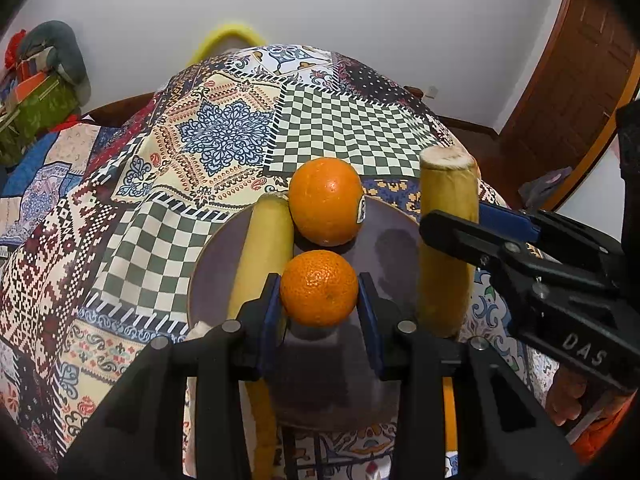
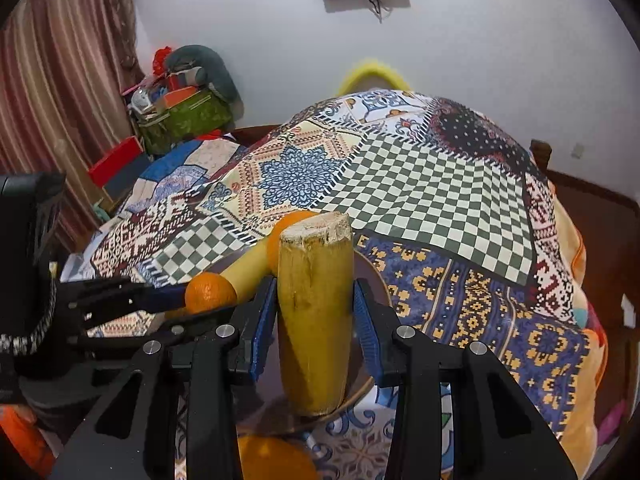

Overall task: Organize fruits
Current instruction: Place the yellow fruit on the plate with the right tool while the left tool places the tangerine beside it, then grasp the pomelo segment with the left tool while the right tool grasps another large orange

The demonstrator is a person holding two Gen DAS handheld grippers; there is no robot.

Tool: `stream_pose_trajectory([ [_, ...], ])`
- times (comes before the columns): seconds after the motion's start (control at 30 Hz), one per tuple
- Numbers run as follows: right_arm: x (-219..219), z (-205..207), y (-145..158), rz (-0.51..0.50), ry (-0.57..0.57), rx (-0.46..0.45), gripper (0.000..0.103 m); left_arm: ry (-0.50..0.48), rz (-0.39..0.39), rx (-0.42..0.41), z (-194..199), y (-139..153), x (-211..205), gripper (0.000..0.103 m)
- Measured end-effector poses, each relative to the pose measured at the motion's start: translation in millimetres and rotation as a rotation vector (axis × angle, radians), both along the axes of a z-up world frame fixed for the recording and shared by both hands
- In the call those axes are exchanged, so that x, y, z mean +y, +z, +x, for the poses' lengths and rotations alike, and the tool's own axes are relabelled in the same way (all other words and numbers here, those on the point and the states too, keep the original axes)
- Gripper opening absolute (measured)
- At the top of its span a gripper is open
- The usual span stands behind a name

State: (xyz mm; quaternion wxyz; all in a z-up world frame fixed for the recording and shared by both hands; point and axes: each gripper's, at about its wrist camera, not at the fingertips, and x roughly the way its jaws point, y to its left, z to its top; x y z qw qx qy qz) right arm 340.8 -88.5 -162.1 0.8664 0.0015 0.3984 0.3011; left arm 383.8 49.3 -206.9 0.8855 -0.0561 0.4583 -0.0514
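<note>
A dark round plate (image 1: 396, 240) lies on the patchwork cloth. On it are a large orange (image 1: 326, 200) with a sticker and a yellow banana piece (image 1: 264, 252) beside it. My left gripper (image 1: 319, 300) is shut on a small orange (image 1: 319, 288) just above the plate. My right gripper (image 2: 315, 320) is shut on a second banana piece (image 2: 316, 312), standing on end at the plate's right rim (image 2: 372, 276); it also shows in the left wrist view (image 1: 446, 240). The small orange (image 2: 210, 292) shows in the right wrist view too.
Another orange (image 2: 272, 460) lies on the cloth near the front edge. The cloth-covered table (image 1: 224, 136) stretches away behind the plate. Bags and boxes (image 2: 184, 112) are piled at the far left. A wooden door (image 1: 572, 92) stands at the right.
</note>
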Motion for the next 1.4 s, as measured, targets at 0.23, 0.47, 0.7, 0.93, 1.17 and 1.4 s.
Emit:
stream_pose_trajectory([
  [0.23, 7.2, 11.9, -3.5, -0.046, -0.003, 0.003, 0.036, -0.002, 0.002, 0.010, 10.7, -4.9, -1.0, 0.037],
  [0.47, 8.5, 14.2, -5.2, -0.090, -0.007, -0.012, 0.036, -0.012, 0.031, -0.006, 11.3, -2.6, -6.3, 0.037],
  [0.7, 0.8, 3.5, 1.9, -0.100, -0.013, -0.022, 0.036, 0.003, 0.026, -0.019, -0.8, 8.7, -1.0, 0.037],
  [0.93, -5.9, -23.7, 24.0, -0.112, -0.019, -0.072, 0.040, 0.027, 0.029, -0.060, -28.7, 36.0, 7.3, 0.037],
  [1.17, -13.4, -53.1, 44.4, -0.105, -0.038, -0.116, 0.042, 0.052, 0.035, -0.094, -60.7, 60.4, 17.7, 0.037],
  [1.4, -19.7, -81.8, 52.8, -0.094, -0.057, -0.138, 0.049, 0.073, 0.045, -0.108, -90.7, 73.7, 26.1, 0.039],
])
